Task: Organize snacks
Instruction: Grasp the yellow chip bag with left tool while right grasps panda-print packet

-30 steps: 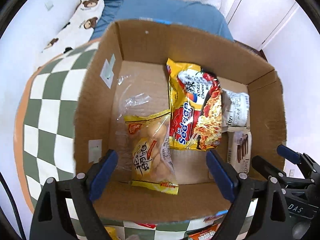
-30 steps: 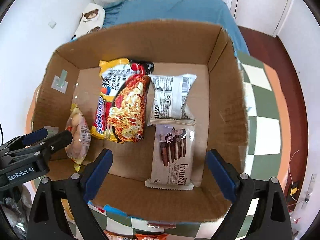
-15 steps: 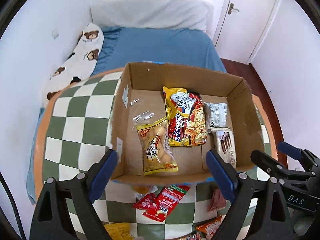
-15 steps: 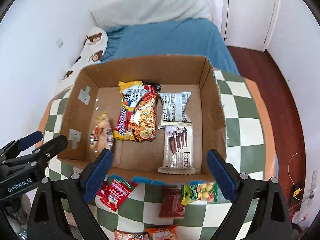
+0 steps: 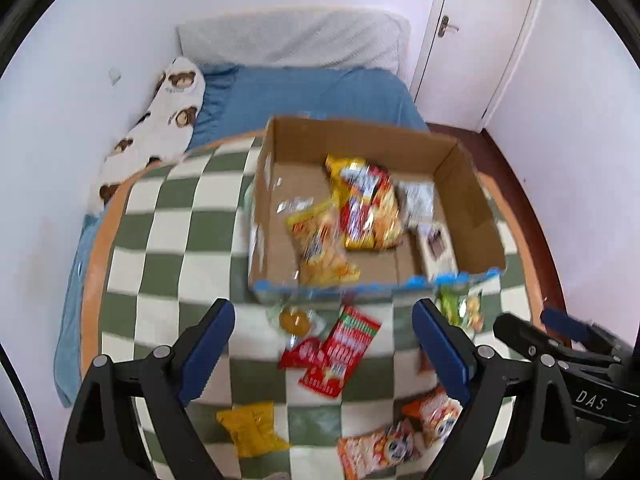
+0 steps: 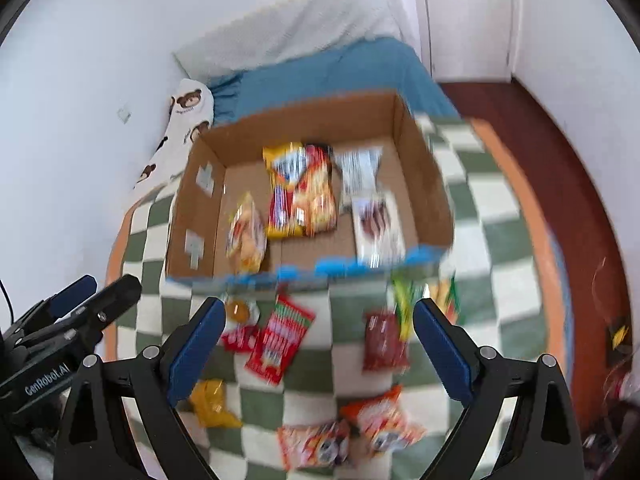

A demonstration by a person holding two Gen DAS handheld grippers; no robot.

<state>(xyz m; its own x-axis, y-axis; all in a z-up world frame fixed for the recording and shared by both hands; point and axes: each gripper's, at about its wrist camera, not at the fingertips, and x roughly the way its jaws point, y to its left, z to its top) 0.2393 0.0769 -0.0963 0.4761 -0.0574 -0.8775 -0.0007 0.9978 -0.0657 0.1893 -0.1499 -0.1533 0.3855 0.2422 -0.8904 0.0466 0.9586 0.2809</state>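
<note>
At the bottom of the left wrist view, the left tool [image 5: 322, 344] is seen released, its blue-padded fingers [image 5: 206, 342] spread wide with nothing between them; at the bottom of the right wrist view, the right tool [image 6: 316, 342] is likewise released and empty. Both frames are blurred, so package print cannot be read. On the green-and-white checkered desk [image 5: 172, 216], loose snacks are noted nearest the tools: a yellow packet [image 5: 252, 428] at lower centre-left, two orange packets [image 5: 404, 432] at lower right, and a red striped packet [image 5: 340, 350] at centre lying on a smaller red packet [image 5: 300, 354]. Just above these, close to the front wall of the box, a small clear-wrapped round snack [image 5: 296, 319] and a green packet [image 5: 460, 308] are recorded; in the right wrist view a dark red packet [image 6: 382, 340] is seen below the green one. Further up, at centre frame, an open cardboard box [image 5: 472, 216] with blue tape along its front edge rests on the desk. Inside it are a yellow bag of pastries [image 5: 322, 242] at left, a yellow-and-red noodle packet [image 5: 366, 204] at middle, and a white packet [image 5: 418, 202] and a biscuit packet [image 5: 436, 248] at right. Beyond the desk, a bed with a blue sheet [image 5: 304, 96] and a bear-print pillow [image 5: 160, 120] is observed, with a white door [image 5: 480, 36] at upper right.
</note>
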